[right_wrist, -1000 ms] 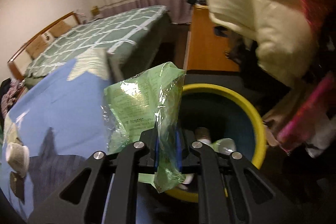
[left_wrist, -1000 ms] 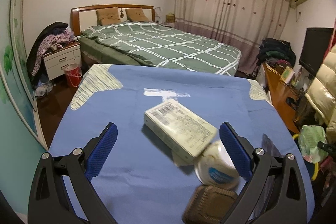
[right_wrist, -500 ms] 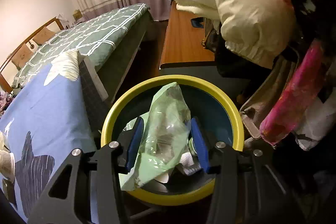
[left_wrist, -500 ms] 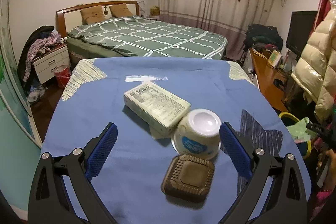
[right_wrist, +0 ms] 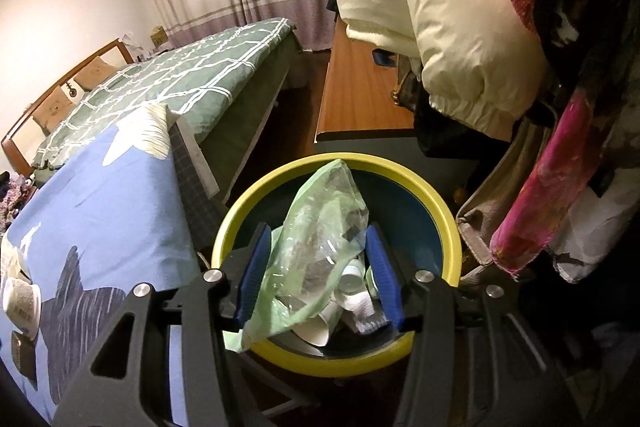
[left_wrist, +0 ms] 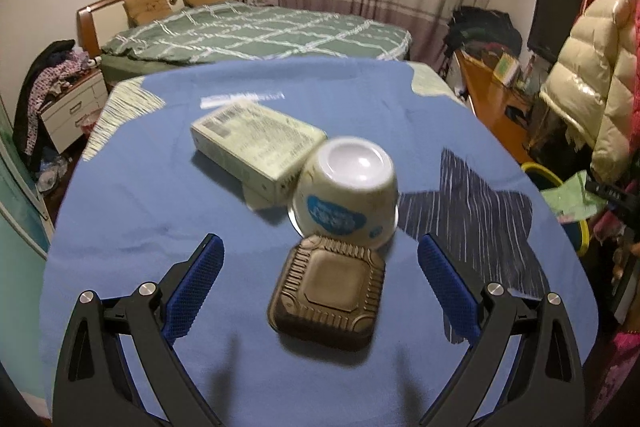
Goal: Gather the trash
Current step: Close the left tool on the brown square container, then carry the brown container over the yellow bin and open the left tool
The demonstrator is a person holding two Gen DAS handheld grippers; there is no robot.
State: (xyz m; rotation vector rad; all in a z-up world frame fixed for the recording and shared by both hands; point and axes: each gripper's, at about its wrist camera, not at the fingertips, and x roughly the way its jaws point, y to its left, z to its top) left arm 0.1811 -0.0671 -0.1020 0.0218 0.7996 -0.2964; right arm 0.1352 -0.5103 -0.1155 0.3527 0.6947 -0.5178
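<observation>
On the blue tablecloth (left_wrist: 132, 211) lie a brown square plastic tray (left_wrist: 328, 293), an overturned white paper cup with a blue label (left_wrist: 346, 199) and a pale printed carton (left_wrist: 256, 143). My left gripper (left_wrist: 318, 277) is open, its jaws either side of the brown tray, just short of it. My right gripper (right_wrist: 318, 263) is open over the yellow-rimmed trash bin (right_wrist: 448, 223). A green plastic bag (right_wrist: 316, 239) hangs loose between its jaws, dropping into the bin onto paper cups and tissue. The bag and bin also show in the left wrist view (left_wrist: 576, 197).
A bed with a green checked cover (left_wrist: 256, 31) stands beyond the table. A wooden desk (right_wrist: 360, 99) and hanging coats, one cream puffer (right_wrist: 460, 27), crowd the bin. A nightstand with clothes (left_wrist: 68, 107) is at the left.
My right gripper moved over the bin and opened, letting go of the green bag. My left gripper drew back and swung, so the brown tray now sits between its jaws.
</observation>
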